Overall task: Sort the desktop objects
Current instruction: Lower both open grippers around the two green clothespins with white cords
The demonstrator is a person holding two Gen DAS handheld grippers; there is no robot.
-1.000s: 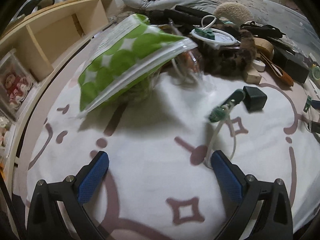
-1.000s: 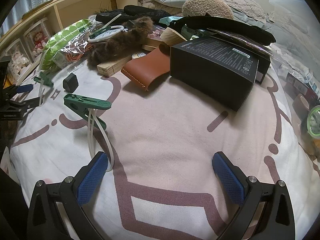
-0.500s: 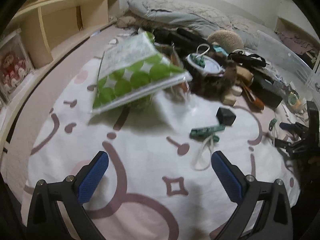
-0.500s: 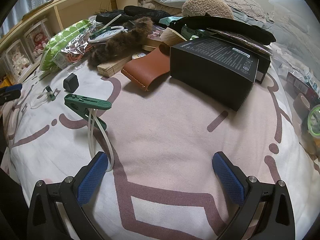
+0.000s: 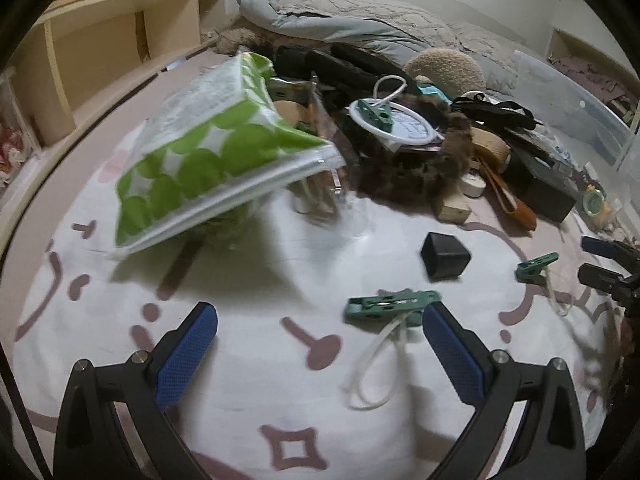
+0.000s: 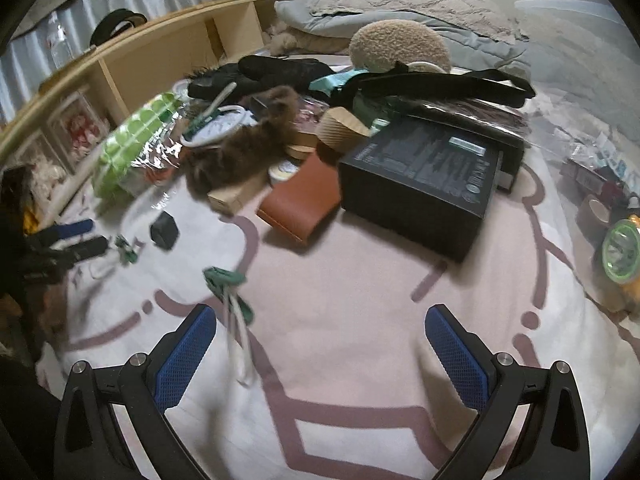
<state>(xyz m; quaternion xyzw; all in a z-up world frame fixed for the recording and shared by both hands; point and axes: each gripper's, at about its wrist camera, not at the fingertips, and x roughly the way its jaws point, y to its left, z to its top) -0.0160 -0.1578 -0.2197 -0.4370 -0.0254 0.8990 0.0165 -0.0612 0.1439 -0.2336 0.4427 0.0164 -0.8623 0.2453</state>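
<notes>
My left gripper [image 5: 320,354] is open over the white patterned blanket, nothing between its blue pads. A green clip [image 5: 390,305] with a white cord loop lies just ahead of its right finger. A second green clip [image 5: 536,266] lies further right, near my right gripper [image 5: 608,264]. My right gripper [image 6: 320,354] is open too, and that second green clip [image 6: 225,278] with its white cord sits by its left finger. A small black cube [image 5: 445,255] rests between the clips. The left gripper [image 6: 74,238] shows at the far left of the right wrist view.
A green-dotted pouch [image 5: 208,152] lies at the left. Behind is a pile: brown fur [image 6: 244,152], tan leather case [image 6: 300,204], black box [image 6: 424,184], white ring [image 5: 394,124] with another green clip. A wooden shelf [image 6: 160,60] runs along the left; green tape roll [image 6: 620,250] lies right.
The left view swung back down and nearer to the green clip, now beside its right finger. The right gripper pulled back and turned, so its clip sits further ahead. Both stay open.
</notes>
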